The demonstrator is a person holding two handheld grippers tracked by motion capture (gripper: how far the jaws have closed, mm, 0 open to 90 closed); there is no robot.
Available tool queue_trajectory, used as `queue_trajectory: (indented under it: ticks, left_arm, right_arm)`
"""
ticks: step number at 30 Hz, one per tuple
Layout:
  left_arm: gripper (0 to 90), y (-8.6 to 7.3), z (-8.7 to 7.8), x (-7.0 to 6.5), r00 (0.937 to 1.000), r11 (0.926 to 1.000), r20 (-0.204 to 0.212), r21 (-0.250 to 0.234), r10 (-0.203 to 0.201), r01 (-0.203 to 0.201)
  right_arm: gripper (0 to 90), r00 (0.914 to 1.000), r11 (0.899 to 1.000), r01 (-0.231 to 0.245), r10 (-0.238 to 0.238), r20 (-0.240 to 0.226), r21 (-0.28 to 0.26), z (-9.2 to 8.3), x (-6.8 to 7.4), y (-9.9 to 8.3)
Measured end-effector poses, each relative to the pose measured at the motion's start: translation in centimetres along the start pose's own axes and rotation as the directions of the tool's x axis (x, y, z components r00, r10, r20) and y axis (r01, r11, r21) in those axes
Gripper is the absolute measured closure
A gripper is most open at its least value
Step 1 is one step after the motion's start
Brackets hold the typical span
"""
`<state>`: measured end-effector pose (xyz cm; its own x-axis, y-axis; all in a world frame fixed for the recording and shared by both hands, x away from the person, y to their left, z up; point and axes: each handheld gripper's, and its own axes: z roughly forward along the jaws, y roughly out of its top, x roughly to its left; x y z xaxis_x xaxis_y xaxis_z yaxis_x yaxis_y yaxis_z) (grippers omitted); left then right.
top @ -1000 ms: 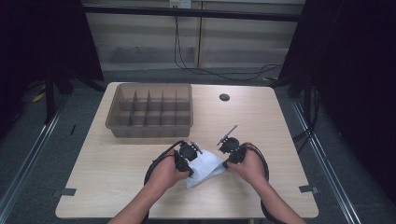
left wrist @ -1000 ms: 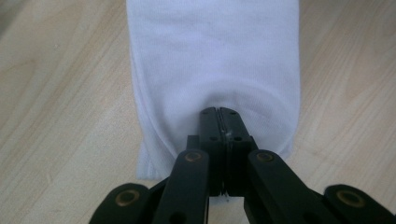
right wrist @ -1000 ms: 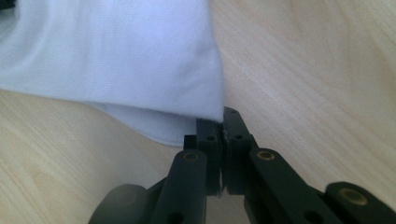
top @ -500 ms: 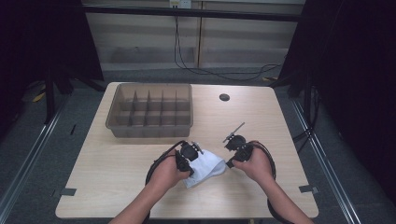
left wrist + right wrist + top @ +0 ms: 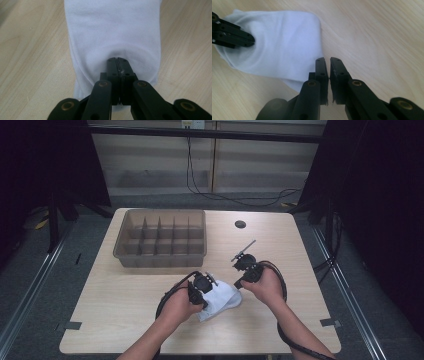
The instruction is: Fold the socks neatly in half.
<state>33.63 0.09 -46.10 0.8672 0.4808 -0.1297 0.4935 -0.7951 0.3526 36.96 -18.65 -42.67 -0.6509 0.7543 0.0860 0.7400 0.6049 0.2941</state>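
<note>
A white folded cloth (image 5: 222,300) lies on the wooden table (image 5: 115,295) near its front edge. My left gripper (image 5: 204,303) is shut on the cloth's near end (image 5: 112,30), which puckers around the closed jaw tips (image 5: 117,60). Just right of the cloth, my right gripper (image 5: 238,283) hangs slightly above the bare wood. Its jaws (image 5: 326,60) have just been closing and stand shut with nothing between them. In the right gripper view the cloth (image 5: 284,37) lies to the left, with the left gripper (image 5: 249,40) on its far side.
A brown bin (image 5: 160,212) with several compartments stands at the back left of the table. A small dark round disc (image 5: 240,224) sits at the back right. Black cables loop from both grippers over the table's front.
My right gripper has lifted and drawn a little to the right, off the cloth's edge. The left gripper and the cloth have stayed put.
</note>
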Motion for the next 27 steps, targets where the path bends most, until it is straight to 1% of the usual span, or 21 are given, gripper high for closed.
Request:
queue_trajectory:
  ticks: [3, 4, 5, 6, 12, 13, 15, 17, 19, 20, 22, 23, 26, 27]
  left_arm:
    - [88.7, -0.1, 0.0, 0.0, 1.0, 1.0, -0.002, -0.004, 0.006, -0.006]
    - [88.7, -0.1, 0.0, 0.0, 1.0, 1.0, -0.003, -0.006, 0.003, -0.003]
    - [88.7, -0.2, 0.0, -0.1, 1.0, 1.0, -0.003, -0.009, -0.001, 0.001]
    - [88.6, -0.2, 0.0, -0.1, 1.0, 1.0, -0.003, -0.01, 0.002, -0.002]
    - [88.7, -0.2, -0.1, -0.1, 1.0, 1.0, -0.005, -0.006, 0.006, -0.006]
    - [88.6, -0.2, -0.1, -0.1, 1.0, 0.9999, -0.008, -0.01, 0.006, -0.006]
    - [88.7, -0.3, -0.1, -0.1, 0.9999, 0.9999, -0.008, -0.013, 0.009, -0.01]
    - [88.8, -0.4, -0.1, -0.1, 0.9999, 0.9999, -0.007, -0.011, 0.009, -0.01]
    - [88.8, -0.4, -0.1, -0.1, 0.9999, 0.9998, -0.008, -0.015, 0.009, -0.009]
    - [88.8, -0.4, -0.1, -0.1, 0.9998, 0.9997, -0.009, -0.016, 0.015, -0.016]
    - [88.8, -0.5, -0.1, -0.1, 0.9999, 0.9997, -0.011, -0.023, 0.012, -0.012]
    - [88.8, -0.4, -0.1, -0.2, 0.9999, 0.9997, -0.012, -0.021, 0.011, -0.012]
    - [88.7, -0.4, -0.1, -0.2, 0.9999, 0.9998, -0.013, -0.018, 0.011, -0.011]
    - [88.7, -0.4, -0.1, -0.2, 0.9998, 0.9997, -0.015, -0.02, 0.012, -0.012]
  right_arm:
    - [86.7, 0.9995, 1.0, 0.026, -0.026, -0.016, 0.003, 0.7, 0.7, 0.6]
    - [86.8, 0.9996, 1.0, 0.023, -0.023, -0.018, 0.008, 1.0, 0.9, 0.7]
    - [86.9, 0.9992, 0.999, 0.033, -0.033, -0.024, 0.011, 1.3, 0.9, 0.7]
    - [87.0, 0.9991, 0.999, 0.031, -0.03, -0.031, 0.023, 1.7, 1.1, 0.6]
    - [88.3, 0.9985, 0.997, 0.048, -0.047, -0.03, 0.052, 2.8, 1.2, 0.2]
    - [89.3, 0.9989, 0.997, 0.041, -0.04, -0.026, 0.058, 3.0, 1.1, 0.1]
    - [90.0, 0.999, 0.997, 0.041, -0.04, -0.02, 0.059, 3.4, 0.9, -0.1]
    - [90.0, 0.9992, 0.997, 0.035, -0.033, -0.023, 0.067, 3.5, 0.8, -0.1]
    - [90.0, 0.9994, 0.997, 0.034, -0.034, -0.005, 0.067, 3.5, 0.7, -0.1]
    - [90.0, 0.9993, 0.997, 0.036, -0.036, 0.001, 0.067, 3.5, 0.7, -0.1]
    - [90.0, 0.9994, 0.997, 0.034, -0.034, 0.004, 0.07, 3.5, 0.6, -0.1]
    - [90.0, 0.9997, 0.997, 0.022, -0.023, 0.003, 0.068, 3.5, 0.6, -0.1]
    - [90.0, 0.9997, 0.998, 0.024, -0.025, 0.007, 0.066, 3.1, 0.6, 0.1]
    - [90.0, 0.9996, 0.998, 0.028, -0.028, 0.005, 0.055, 2.9, 0.6, 0.2]
